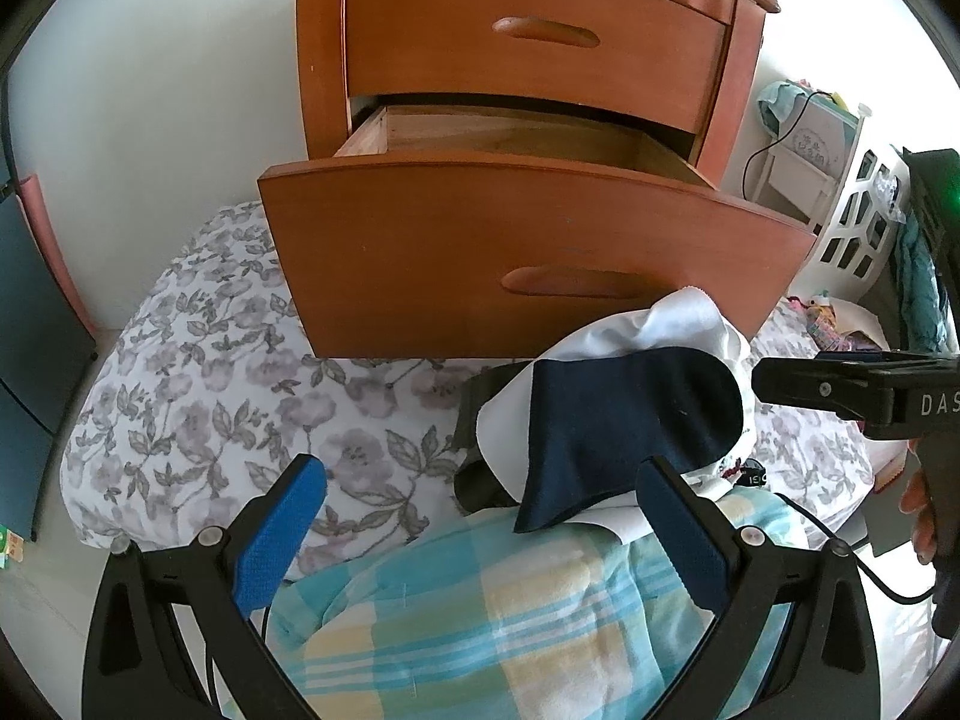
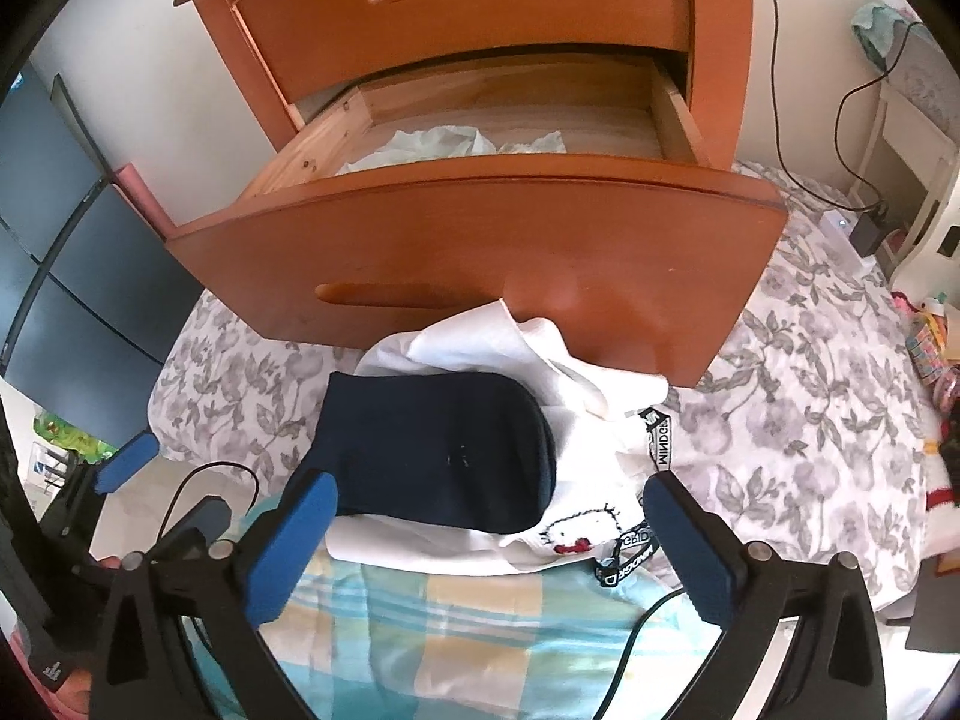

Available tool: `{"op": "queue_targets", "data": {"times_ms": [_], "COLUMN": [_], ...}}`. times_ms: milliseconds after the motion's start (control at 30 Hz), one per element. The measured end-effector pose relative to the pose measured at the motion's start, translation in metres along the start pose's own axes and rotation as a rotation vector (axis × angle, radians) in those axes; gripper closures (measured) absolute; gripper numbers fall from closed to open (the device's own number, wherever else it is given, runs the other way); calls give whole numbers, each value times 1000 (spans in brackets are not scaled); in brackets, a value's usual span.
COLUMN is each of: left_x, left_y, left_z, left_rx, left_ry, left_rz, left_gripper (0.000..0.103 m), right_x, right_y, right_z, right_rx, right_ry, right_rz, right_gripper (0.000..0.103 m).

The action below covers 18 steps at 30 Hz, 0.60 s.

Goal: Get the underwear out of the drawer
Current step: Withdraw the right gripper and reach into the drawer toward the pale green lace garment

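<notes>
Blue-padded left gripper point(image 1: 480, 534) and right gripper point(image 2: 489, 546) hover, fingers spread, over underwear point(image 2: 438, 450).

A bedroom in a home. A bed point(image 1: 198, 372) with a floral sheet and a checked blanket point(image 1: 480, 612) stands by a wooden nightstand point(image 1: 540, 48) with its lower drawer point(image 2: 480, 240) pulled out. Clothes point(image 2: 450, 450) lie on the bed. A white laundry basket point(image 1: 858, 222) and a small white side table point(image 1: 804, 168) stand by the wall.
</notes>
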<state>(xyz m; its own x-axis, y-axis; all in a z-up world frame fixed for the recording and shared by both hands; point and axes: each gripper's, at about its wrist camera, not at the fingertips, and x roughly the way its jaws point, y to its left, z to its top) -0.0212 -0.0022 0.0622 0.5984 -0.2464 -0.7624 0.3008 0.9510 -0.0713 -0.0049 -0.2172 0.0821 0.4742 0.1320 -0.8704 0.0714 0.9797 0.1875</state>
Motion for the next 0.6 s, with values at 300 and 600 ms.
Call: {"op": "queue_targets", "data": {"times_ms": [300,600], "left_x": [1,9], "left_y": [-3,4], "left_z": [1,1], "left_rx": [8,-23], "left_ry": [1,12], "left_rz": [1,-4], "left_gripper": [0,0], "right_x": [-6,-8], "right_y": [-7,-14], "right_z": [-1,2], "right_rx": [0,39], "right_ry": [-40,-76], "right_rz": [-10,-22], "right_gripper": [0,0]}}
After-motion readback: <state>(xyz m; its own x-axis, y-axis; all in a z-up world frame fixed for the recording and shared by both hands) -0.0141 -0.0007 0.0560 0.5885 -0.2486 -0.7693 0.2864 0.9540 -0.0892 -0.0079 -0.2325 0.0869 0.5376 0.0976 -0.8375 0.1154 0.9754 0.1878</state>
